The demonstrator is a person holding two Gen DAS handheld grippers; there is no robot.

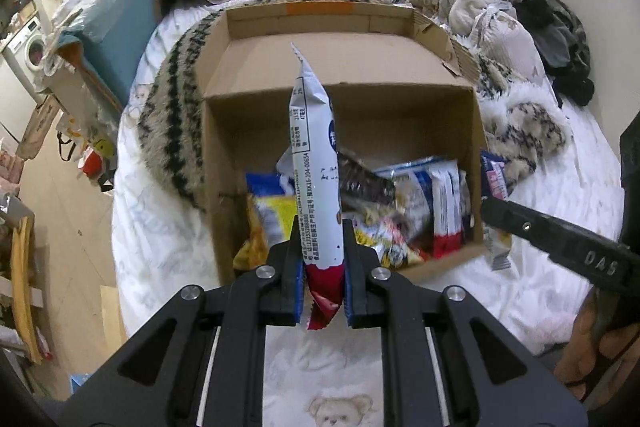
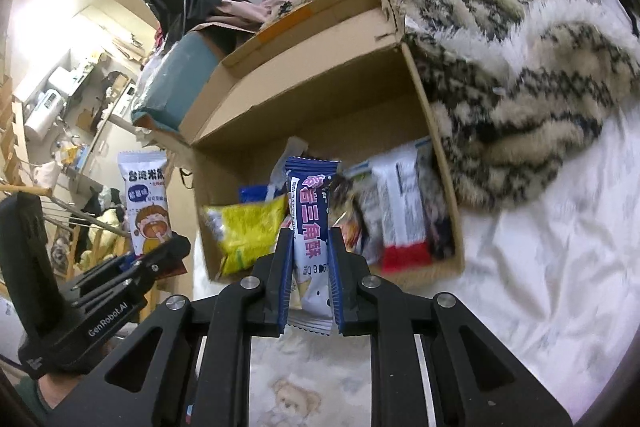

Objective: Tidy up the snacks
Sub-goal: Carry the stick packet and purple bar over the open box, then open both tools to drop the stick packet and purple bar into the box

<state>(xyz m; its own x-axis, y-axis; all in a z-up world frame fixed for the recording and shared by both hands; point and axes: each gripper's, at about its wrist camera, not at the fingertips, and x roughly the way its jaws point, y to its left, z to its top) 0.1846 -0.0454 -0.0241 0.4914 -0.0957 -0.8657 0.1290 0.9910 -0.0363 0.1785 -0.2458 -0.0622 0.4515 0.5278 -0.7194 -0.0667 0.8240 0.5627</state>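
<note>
Standing upright, a white snack packet [image 1: 314, 163] sits pinched in the left hand-held gripper [image 1: 322, 251]; the right hand-held gripper [image 2: 310, 247] clamps a blue-and-white wafer packet [image 2: 310, 223].

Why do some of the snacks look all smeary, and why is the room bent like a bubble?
Right wrist view: the packets in the cardboard box are smeared by motion blur, while the purple snack bar in the right gripper stays sharp. Left wrist view: the white snack packet in the left gripper is crisp. Both views: fisheye lenses curve the edges, with dark corners.
</note>
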